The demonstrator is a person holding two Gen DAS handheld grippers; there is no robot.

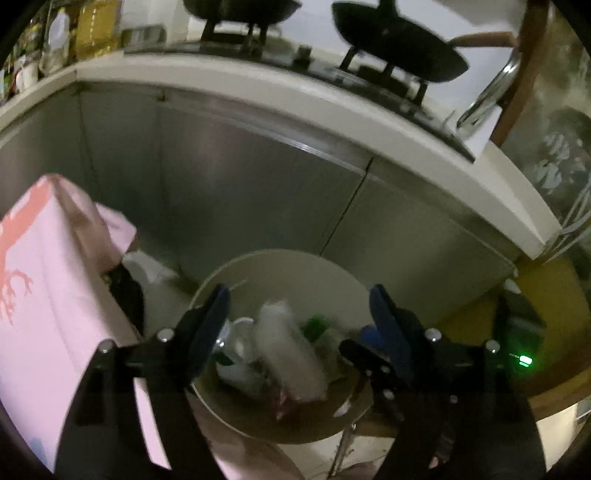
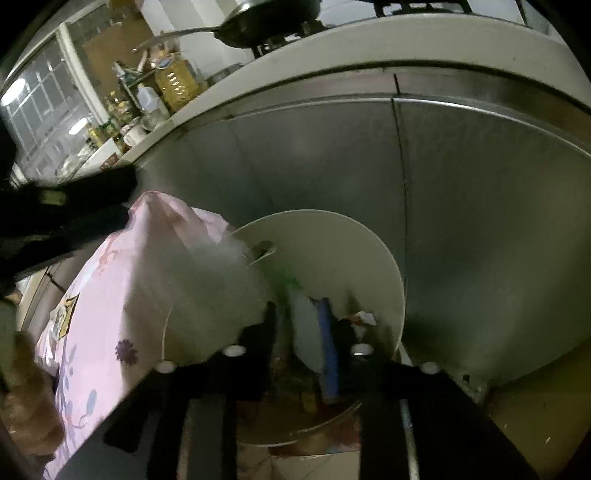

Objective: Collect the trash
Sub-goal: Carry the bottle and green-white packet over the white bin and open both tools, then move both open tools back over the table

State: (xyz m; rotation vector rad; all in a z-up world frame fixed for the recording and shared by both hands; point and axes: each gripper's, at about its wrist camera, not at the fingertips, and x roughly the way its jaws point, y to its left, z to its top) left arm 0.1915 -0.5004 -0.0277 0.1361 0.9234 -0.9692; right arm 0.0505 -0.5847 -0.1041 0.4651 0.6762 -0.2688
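Observation:
A cream round trash bucket [image 1: 288, 269] stands on the floor by steel cabinet doors; it also shows in the right wrist view [image 2: 332, 251]. It holds crumpled clear plastic [image 1: 291, 350], a green piece [image 1: 314, 325] and white scraps. My left gripper [image 1: 299, 314] hangs open above the bucket with nothing between its blue pads. The right gripper's tips show just right of it [image 1: 365, 350]. In the right wrist view my right gripper [image 2: 306, 332] is over the bucket, fingers close around pale plastic [image 2: 306, 332]; whether it grips is unclear. A blurred whitish bag [image 2: 214, 291] is at its left.
A pink patterned cloth [image 1: 48, 280] covers something left of the bucket, also in the right wrist view [image 2: 110, 295]. Steel cabinet doors [image 1: 240, 184] rise behind, under a white counter edge [image 1: 332, 114] with black pans [image 1: 399, 48] and oil bottles [image 1: 96, 29]. A yellow surface [image 1: 554, 295] lies right.

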